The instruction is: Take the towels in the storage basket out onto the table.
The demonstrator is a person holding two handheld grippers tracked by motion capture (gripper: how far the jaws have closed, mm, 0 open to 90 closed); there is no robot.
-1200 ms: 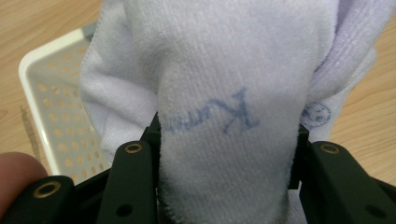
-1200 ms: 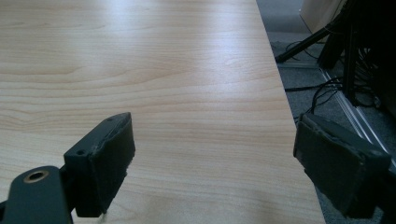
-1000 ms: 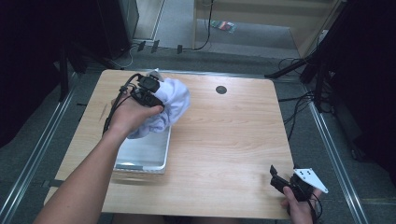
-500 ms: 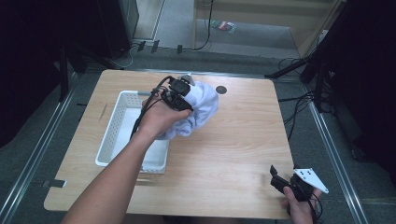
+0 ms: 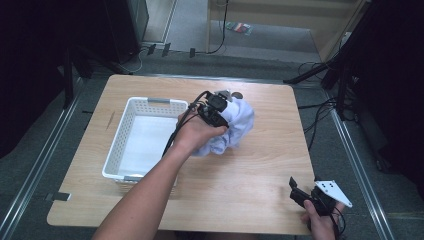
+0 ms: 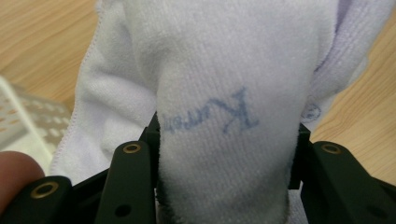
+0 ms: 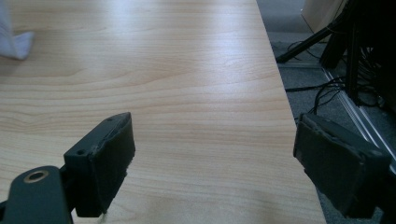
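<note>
Your bench (image 5: 260, 170) is a rectangular slab of pale wood-grain laminate with rounded corners, smooth and faintly glossy. On its left half sits the basket (image 5: 131, 107), white plastic, rectangular, its walls perforated with rows of small holes. Just right of the basket, your left gripper (image 5: 216, 107) is clamped on a towel (image 5: 239, 125), a soft white terry cloth bunched into a rounded lump, with a faint lilac tint in its folds. In the left gripper view the fold of towel (image 6: 224, 93) fills the gap between the black jaws; its nap is fine and looped, with a stitched hem and blue printed lettering. Your right gripper (image 5: 300, 192) rests at the bench's near right corner, well apart from the towel, its matte black, blocky jaws spread wide with nothing between them.
</note>
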